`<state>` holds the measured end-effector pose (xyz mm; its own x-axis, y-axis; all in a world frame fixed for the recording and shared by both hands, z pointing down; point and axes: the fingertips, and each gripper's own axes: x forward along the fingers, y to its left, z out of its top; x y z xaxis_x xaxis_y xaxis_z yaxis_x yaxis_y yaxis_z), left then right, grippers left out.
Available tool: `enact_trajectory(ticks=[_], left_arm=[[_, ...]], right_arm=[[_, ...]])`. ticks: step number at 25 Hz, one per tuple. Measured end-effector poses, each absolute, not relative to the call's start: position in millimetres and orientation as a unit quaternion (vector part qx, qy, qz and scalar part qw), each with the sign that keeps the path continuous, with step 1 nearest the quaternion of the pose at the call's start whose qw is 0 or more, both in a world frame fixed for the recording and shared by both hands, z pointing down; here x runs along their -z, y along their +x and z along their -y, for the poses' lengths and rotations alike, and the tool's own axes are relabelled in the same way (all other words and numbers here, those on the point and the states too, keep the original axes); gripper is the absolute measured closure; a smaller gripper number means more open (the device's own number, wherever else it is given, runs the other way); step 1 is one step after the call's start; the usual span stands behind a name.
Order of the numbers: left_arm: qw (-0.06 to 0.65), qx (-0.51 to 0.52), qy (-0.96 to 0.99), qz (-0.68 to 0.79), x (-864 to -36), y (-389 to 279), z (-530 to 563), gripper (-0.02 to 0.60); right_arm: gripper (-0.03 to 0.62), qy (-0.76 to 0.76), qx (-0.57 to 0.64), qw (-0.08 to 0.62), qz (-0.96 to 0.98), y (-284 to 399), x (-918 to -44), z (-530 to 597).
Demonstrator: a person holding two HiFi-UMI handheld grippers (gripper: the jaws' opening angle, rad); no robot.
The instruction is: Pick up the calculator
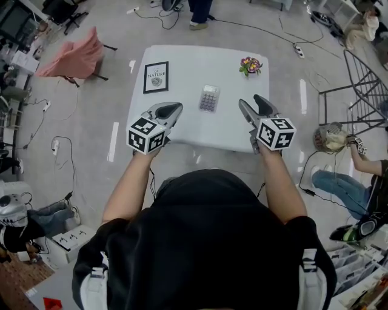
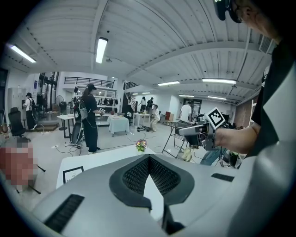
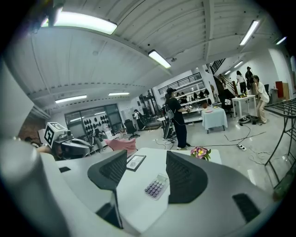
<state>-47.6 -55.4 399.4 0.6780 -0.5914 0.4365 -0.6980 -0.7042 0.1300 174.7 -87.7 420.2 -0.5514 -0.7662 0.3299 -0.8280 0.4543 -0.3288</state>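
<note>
A small grey calculator with purple keys lies flat near the middle of the white table. In the right gripper view the calculator shows between the two spread jaws, some way ahead of them. My right gripper is open and hovers over the table's near right part, to the calculator's right. My left gripper hovers to the calculator's left, shut with nothing in it. In the left gripper view its pads meet, and the calculator is hidden there.
A framed print lies at the table's far left and a small bunch of flowers at the far right. Around the table are a pink-draped chair, a metal rack, floor cables, and a person standing beyond the far edge.
</note>
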Motion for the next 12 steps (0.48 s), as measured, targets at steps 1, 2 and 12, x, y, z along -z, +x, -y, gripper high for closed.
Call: enact_trajectory(ticks=[1, 2, 12], left_arm=[[0.145, -0.186, 0.904, 0.357, -399.9, -45.3, 56.0, 0.565], [0.146, -0.187, 0.904, 0.357, -400.5, -43.0, 56.3, 0.565], [0.149, -0.181, 0.906, 0.352, -403.6, -25.4, 58.0, 0.565]], right_arm=[[0.316, 0.467, -0.231, 0.066, 0.851, 176.6, -419.6, 89.2], [0.316, 0.466, -0.231, 0.066, 0.851, 178.1, -419.1, 90.2], [0.316, 0.459, -0.236, 0.07, 0.853, 188.5, -419.5, 91.3]])
